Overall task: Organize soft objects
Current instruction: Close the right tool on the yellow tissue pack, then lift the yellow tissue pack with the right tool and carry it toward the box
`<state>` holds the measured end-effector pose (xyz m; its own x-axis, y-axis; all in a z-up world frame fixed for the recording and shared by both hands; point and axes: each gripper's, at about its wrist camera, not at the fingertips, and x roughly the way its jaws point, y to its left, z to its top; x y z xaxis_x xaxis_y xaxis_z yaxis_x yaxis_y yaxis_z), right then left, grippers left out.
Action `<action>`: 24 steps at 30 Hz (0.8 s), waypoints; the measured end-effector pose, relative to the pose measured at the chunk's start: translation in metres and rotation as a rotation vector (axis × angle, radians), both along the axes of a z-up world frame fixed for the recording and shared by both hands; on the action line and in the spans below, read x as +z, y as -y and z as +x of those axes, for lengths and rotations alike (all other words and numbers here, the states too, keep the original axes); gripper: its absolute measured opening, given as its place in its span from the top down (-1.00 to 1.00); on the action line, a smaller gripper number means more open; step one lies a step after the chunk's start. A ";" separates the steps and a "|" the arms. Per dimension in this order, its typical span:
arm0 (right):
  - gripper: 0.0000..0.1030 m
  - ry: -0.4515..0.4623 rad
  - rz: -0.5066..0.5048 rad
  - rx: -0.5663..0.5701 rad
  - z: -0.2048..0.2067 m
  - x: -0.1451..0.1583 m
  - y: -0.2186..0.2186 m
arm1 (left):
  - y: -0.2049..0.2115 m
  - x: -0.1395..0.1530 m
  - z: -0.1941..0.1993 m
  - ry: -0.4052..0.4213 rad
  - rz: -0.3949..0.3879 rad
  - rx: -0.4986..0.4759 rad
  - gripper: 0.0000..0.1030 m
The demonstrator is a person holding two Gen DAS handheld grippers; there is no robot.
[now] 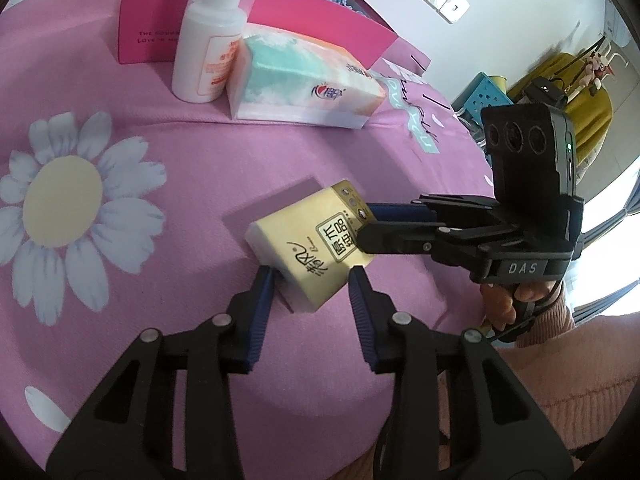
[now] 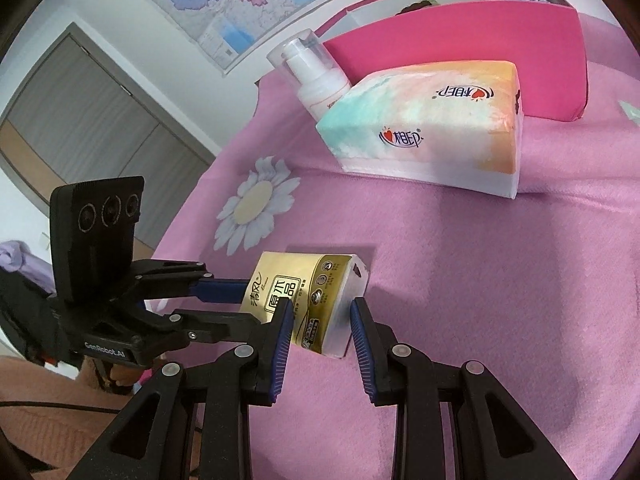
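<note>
Both the left gripper [image 1: 312, 280] and right gripper [image 2: 320, 312] pinch the gold pack [image 1: 308, 240] above the pink cloth [image 1: 200, 152], while the pastel pack [image 1: 304, 80] waits beside the box [image 1: 152, 28], so sorting remains.

Both grippers are black, with angular linkage arms joined by round silver pins and blue ribbed pads on the fingers [image 1: 262, 312]. The right gripper [image 1: 366, 226] carries a black camera block [image 1: 528, 152] with three round lenses and a small green light; its body reads "DAS" in white. The left gripper [image 2: 256, 300] bears the same block [image 2: 98, 236] and the marking "CenRobot.AI". The person wears a ribbed pink sleeve [image 1: 556, 344]. Black cables run beside the handles.
</note>
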<state>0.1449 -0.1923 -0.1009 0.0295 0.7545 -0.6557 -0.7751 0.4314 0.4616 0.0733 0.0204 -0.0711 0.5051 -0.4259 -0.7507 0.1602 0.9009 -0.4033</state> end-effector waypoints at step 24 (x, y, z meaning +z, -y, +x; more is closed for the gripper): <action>0.40 -0.003 0.022 -0.042 0.016 0.001 0.008 | -0.007 0.001 0.011 -0.006 -0.046 -0.003 0.41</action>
